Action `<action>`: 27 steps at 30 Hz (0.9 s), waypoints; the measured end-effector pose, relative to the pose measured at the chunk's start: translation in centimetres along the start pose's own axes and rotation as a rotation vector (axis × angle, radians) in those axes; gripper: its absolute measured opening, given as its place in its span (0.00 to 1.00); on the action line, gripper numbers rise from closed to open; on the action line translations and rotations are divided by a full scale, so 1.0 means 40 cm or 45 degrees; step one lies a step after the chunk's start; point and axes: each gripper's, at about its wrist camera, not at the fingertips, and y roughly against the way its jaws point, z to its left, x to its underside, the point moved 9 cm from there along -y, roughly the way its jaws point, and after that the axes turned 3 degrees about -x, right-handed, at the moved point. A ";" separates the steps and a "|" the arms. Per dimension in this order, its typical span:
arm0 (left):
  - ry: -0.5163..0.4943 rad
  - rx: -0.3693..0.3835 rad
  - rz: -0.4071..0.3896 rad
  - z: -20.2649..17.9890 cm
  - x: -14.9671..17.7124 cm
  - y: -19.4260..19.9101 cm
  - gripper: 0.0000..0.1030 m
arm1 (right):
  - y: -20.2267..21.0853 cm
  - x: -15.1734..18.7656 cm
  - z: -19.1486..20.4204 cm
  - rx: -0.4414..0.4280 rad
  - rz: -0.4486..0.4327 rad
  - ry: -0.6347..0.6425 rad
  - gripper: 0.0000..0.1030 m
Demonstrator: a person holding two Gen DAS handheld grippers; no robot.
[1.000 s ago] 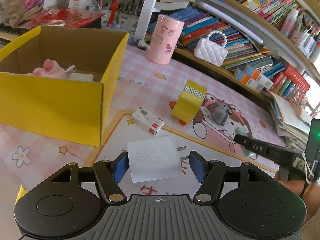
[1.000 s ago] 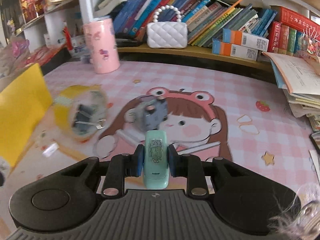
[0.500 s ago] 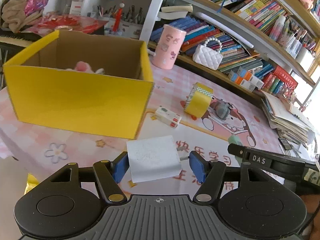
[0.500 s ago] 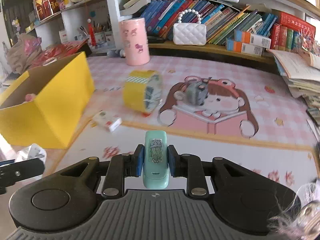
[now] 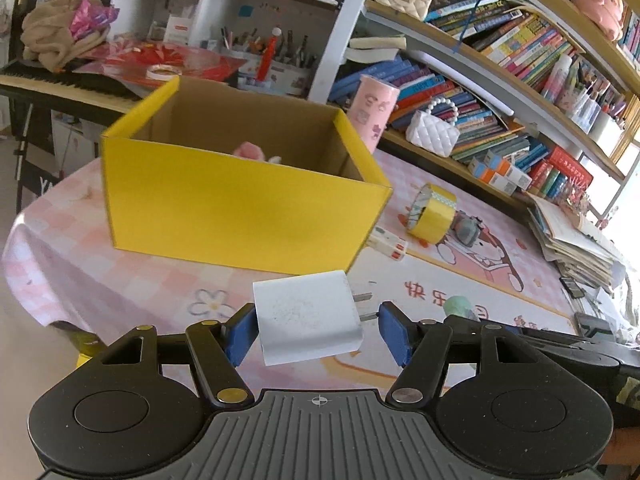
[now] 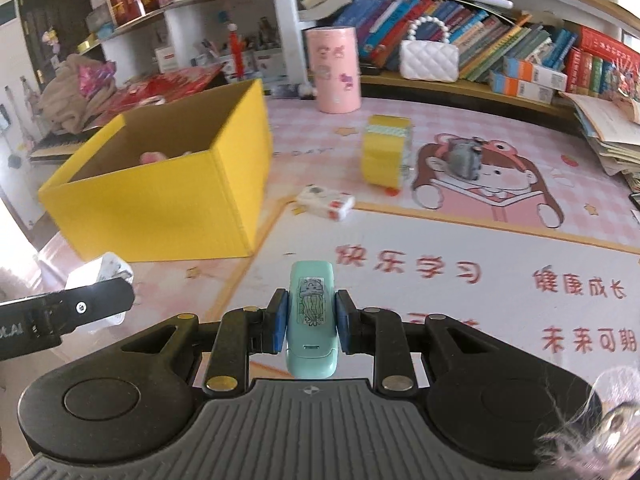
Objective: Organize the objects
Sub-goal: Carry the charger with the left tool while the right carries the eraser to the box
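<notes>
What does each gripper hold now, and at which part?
Left gripper: white charger, clamped between its flat back end and its prongs. Right gripper: mint green device, gripped by its two long sides.

A white plug-in charger [image 5: 308, 316] sits clamped crosswise in the left tongs [image 5: 316, 334], prongs against the right pad. A mint-green stapler-like case [image 6: 311, 320] with a jellyfish sticker stands gripped in the right tongs [image 6: 311, 322]. The open yellow cardboard box [image 5: 240, 216] rests on the tabletop [image 6: 460, 248], a pink plush [image 5: 250, 150] inside.

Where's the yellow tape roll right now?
Right wrist view: the yellow tape roll stands on edge mid-table, between the yellow box and grey toy.
</notes>
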 end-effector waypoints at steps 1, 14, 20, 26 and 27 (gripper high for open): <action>-0.003 -0.001 -0.006 0.011 -0.002 0.007 0.63 | 0.002 0.002 0.015 -0.004 -0.003 0.002 0.22; 0.029 -0.053 -0.049 0.161 0.000 0.082 0.63 | -0.012 0.037 0.185 -0.064 0.006 0.039 0.22; 0.029 -0.075 -0.097 0.207 -0.025 0.104 0.63 | -0.017 0.028 0.243 -0.085 -0.009 0.060 0.22; -0.021 -0.072 -0.201 0.210 -0.114 0.113 0.63 | -0.004 -0.049 0.266 -0.089 -0.084 0.076 0.22; -0.031 -0.071 -0.222 0.208 -0.135 0.111 0.63 | -0.002 -0.070 0.267 -0.091 -0.107 0.076 0.22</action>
